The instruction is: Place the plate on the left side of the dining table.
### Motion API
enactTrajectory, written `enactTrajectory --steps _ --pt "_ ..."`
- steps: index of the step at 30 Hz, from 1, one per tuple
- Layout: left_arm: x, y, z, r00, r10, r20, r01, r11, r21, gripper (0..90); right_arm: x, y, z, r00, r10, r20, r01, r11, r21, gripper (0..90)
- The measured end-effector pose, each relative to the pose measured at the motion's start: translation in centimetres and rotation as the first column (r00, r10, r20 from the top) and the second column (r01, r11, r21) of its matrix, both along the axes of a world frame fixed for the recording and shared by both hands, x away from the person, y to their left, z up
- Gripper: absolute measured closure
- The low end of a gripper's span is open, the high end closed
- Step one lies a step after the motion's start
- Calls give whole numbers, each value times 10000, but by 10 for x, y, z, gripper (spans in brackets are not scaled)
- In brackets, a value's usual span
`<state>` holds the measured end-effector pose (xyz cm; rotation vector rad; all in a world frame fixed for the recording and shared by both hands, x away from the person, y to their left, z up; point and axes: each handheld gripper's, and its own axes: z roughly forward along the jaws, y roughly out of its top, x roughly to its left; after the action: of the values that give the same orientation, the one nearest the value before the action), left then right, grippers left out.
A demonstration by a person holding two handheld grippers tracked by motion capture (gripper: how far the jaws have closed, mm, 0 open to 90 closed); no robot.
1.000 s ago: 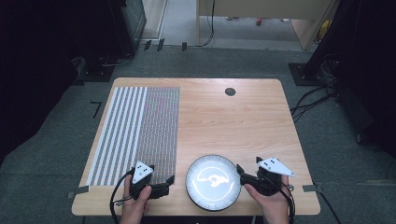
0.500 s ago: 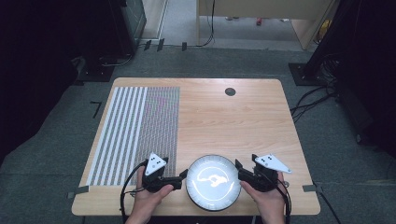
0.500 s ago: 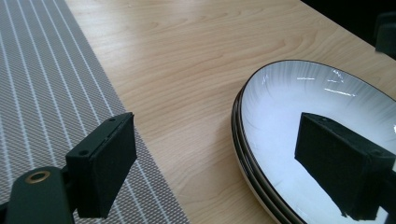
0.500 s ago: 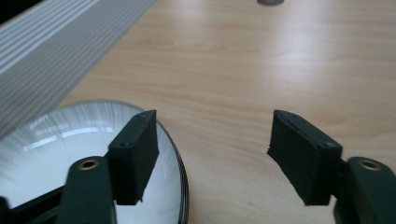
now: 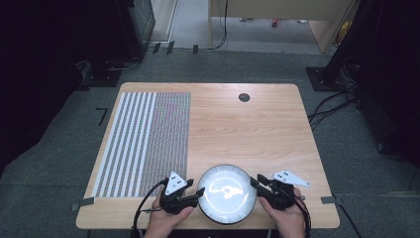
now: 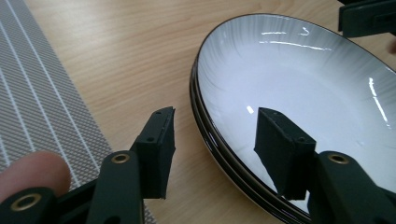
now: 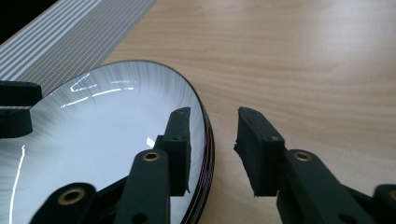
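A striped placemat covers the table's left part. The left gripper meets the white plate at its nine o'clock; its jaws, just narrowing, straddle the rim with gaps left. At three o'clock the right gripper does likewise, pads not yet pressing. Both stand equally near the plate.

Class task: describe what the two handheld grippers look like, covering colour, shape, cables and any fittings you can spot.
The left gripper and the right gripper are both black, each topped by a grey three-cornered plate with small dark dots. A black cable trails from each toward the table's near edge. In the gripper views the jaws are black arms ending in blocky, rough-faced pads, fastened with brass-coloured rivets. No sleeves are visible on the forearms.
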<state>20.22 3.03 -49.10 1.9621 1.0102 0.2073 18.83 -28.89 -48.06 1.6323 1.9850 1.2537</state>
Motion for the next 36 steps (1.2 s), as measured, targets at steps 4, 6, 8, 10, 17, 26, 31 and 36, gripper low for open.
enactTrajectory --steps 4,6,8,10,17,26,31,36 --pt "-2 -2 -1 9999 -133 -104 134 9999 94 553 0 1 1 9962 -84 -868 135 9982 580 758" --pt "-3 -2 -2 9998 -194 -105 196 9997 156 585 -1 4 3 9938 -257 -1080 292 9991 313 793" --pt "-4 -2 -2 9994 -315 -116 317 9994 126 611 -2 5 3 9902 -440 -1323 472 9987 208 811" --pt "-4 -2 -2 9995 -299 -109 300 9995 116 627 -3 6 4 9855 -569 -1601 607 9980 190 843" --pt "-4 -1 -2 9994 -306 -144 307 9995 40 648 -5 11 6 9813 -823 -1738 807 9966 -164 836" --pt "-5 -2 -2 9995 -293 -105 294 9995 120 639 -8 20 7 9789 -1247 -1616 1147 9910 -696 834" --pt "-5 -2 -2 9995 -287 -90 288 9995 156 634 -10 21 9 9752 -1464 -1658 1364 9882 -705 849" --pt "-5 -3 -2 9996 -280 -63 281 9994 207 627 -11 20 11 9743 -1493 -1685 1414 9882 -581 871"
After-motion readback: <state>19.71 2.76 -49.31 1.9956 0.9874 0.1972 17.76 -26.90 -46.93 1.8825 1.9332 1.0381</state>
